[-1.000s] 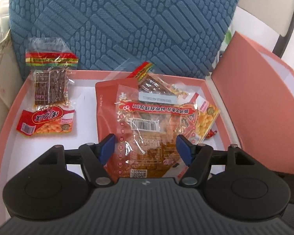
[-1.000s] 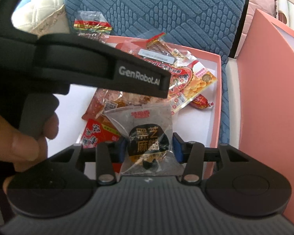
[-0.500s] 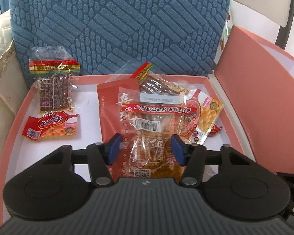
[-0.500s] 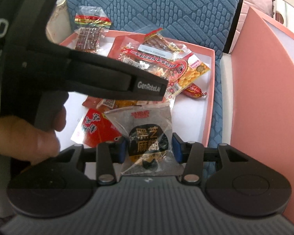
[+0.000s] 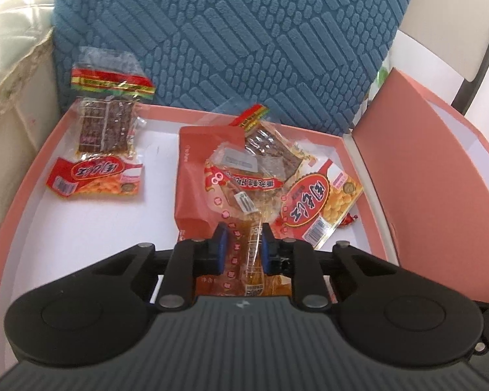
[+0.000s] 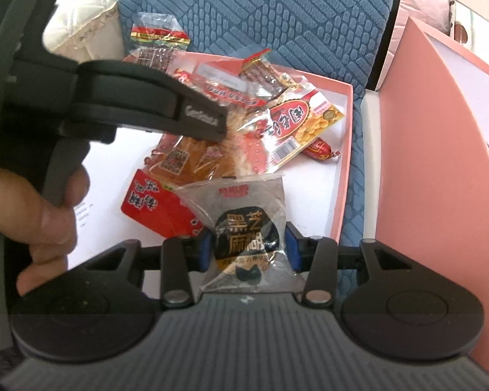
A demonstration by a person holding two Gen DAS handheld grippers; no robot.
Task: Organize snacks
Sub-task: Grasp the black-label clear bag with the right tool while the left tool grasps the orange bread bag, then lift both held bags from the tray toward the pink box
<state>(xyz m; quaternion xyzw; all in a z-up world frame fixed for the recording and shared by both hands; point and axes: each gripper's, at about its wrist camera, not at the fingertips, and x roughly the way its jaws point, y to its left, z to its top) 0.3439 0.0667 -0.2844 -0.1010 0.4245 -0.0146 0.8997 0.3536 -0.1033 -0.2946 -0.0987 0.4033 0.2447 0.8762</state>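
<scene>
A pink box [image 5: 26, 176] with a white floor holds several snack packets. My left gripper [image 5: 242, 250] is shut on a clear orange snack packet [image 5: 244, 195] at the near end of the pile, crumpling it. Beside it lie a red-and-yellow peanut packet [image 5: 313, 202] and a dark red pouch [image 5: 199, 163]. My right gripper [image 6: 248, 249] is shut on a clear black sesame packet [image 6: 244, 224], held over the box's near right part. The left gripper's body [image 6: 140, 104] crosses the right wrist view.
At the box's far left lie a dark jerky packet [image 5: 106, 120] and a small red peanut packet [image 5: 94, 179]. A red sausage [image 6: 319, 148] lies near the right wall. The pink lid [image 5: 440, 195] stands at right. A blue cushion [image 5: 231, 39] backs the box.
My left gripper has closed from open onto the orange packet, crumpling it. The right gripper still holds the black sesame packet, little changed.
</scene>
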